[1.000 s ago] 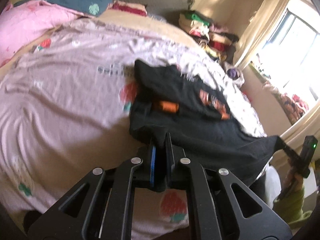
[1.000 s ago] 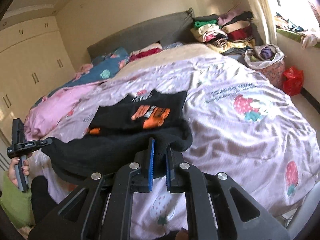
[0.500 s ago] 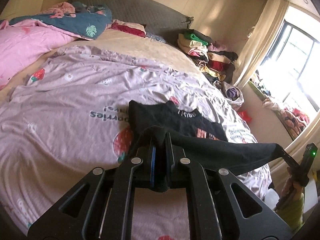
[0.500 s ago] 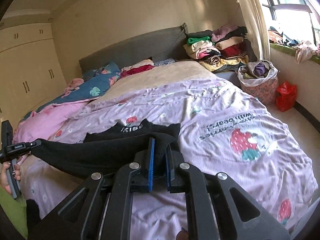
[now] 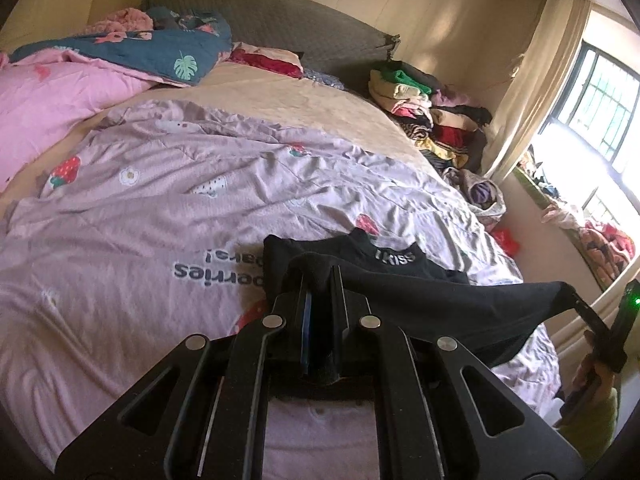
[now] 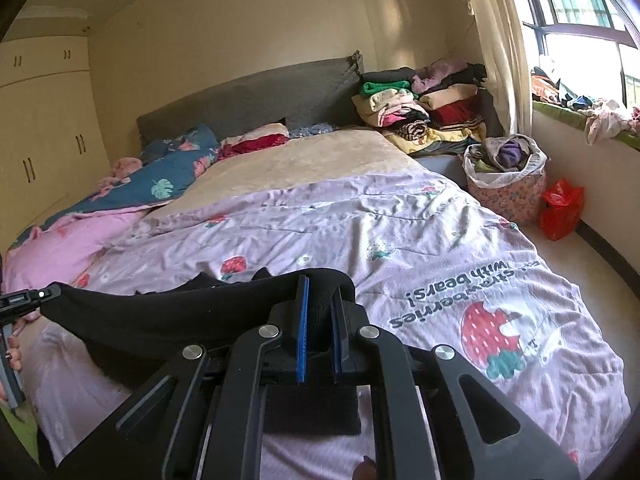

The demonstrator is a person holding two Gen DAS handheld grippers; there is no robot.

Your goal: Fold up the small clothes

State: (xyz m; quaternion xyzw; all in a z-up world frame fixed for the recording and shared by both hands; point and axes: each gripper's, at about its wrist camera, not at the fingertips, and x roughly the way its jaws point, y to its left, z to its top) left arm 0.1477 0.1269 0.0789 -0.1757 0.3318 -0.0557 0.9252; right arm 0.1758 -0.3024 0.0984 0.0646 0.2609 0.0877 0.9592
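A small black shirt (image 5: pixel 440 300) lies on the lilac strawberry-print quilt (image 5: pixel 160 184), its collar label facing the headboard. My left gripper (image 5: pixel 320 276) is shut on one corner of its near edge. My right gripper (image 6: pixel 320 284) is shut on the other corner, and the shirt (image 6: pixel 160 312) stretches taut between them above the quilt (image 6: pixel 400 232). In the left wrist view the right gripper (image 5: pixel 574 299) shows at the far right, held by a hand. The left gripper (image 6: pixel 40 294) shows at the left edge of the right wrist view. The raised edge hides the shirt's front.
A stack of folded clothes (image 6: pixel 424 108) sits by the headboard corner, with a floral basket of laundry (image 6: pixel 506 176) and a red bag (image 6: pixel 560 208) on the floor to the right. Pink and blue quilts (image 5: pixel 60 92) are bunched on the bed's left side.
Both grippers carried the shirt's near edge up and away over the shirt toward its collar. The orange print, visible a second ago, is now covered by the raised edge.
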